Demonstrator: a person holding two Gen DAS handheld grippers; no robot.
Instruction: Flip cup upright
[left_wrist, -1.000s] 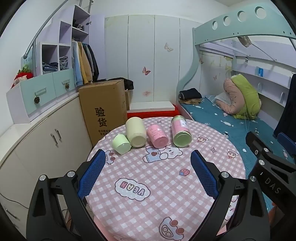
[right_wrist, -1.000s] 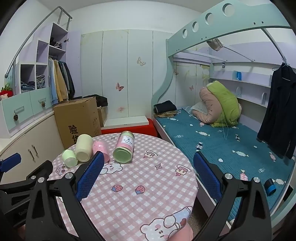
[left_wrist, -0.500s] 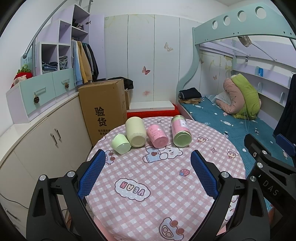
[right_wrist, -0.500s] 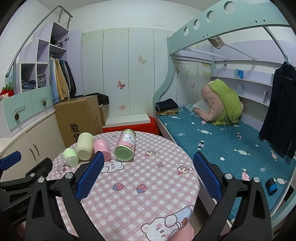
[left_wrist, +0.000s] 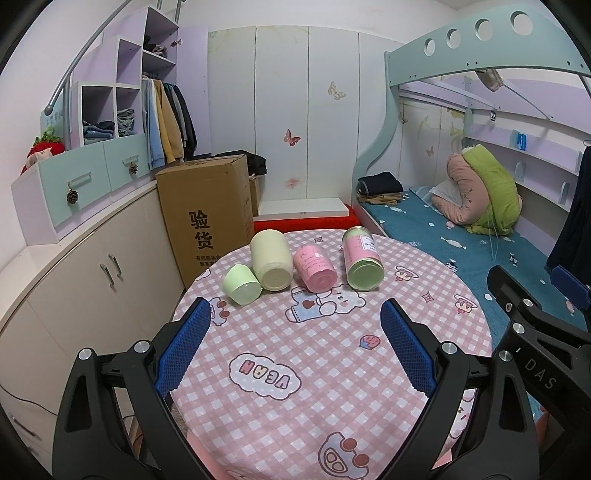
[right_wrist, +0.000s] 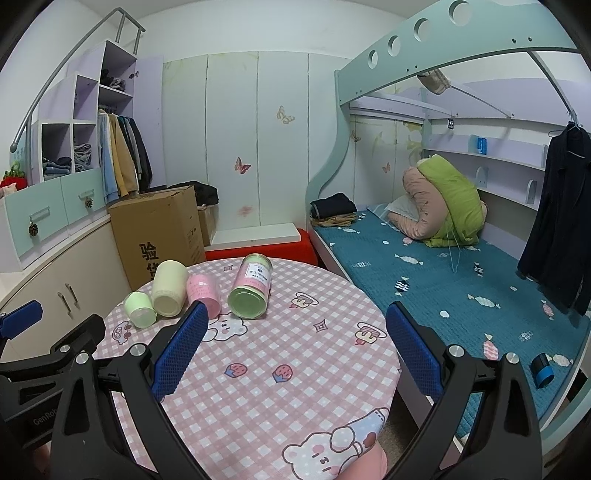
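Several cups lie on their sides in a row at the far side of the round table (left_wrist: 332, 369): a small light green cup (left_wrist: 242, 285), a cream cup (left_wrist: 271, 264), a pink cup (left_wrist: 314, 267) and a pink jar with a green base (left_wrist: 362, 263). They also show in the right wrist view: green cup (right_wrist: 139, 309), cream cup (right_wrist: 169, 288), pink cup (right_wrist: 203, 293), jar (right_wrist: 251, 291). My left gripper (left_wrist: 295, 345) is open and empty, well short of the cups. My right gripper (right_wrist: 295, 345) is open and empty, over the table's right half.
The table (right_wrist: 280, 387) has a pink checked cloth. A cardboard box (left_wrist: 207, 218) stands behind it on the left, beside low cabinets (left_wrist: 85, 273). A bunk bed (right_wrist: 443, 266) with a teal mattress runs along the right. A red step (left_wrist: 303, 223) lies beyond the table.
The right gripper has drifted slightly forward and left, so the cups sit a little closer in its view. The left gripper and the cups have not moved.
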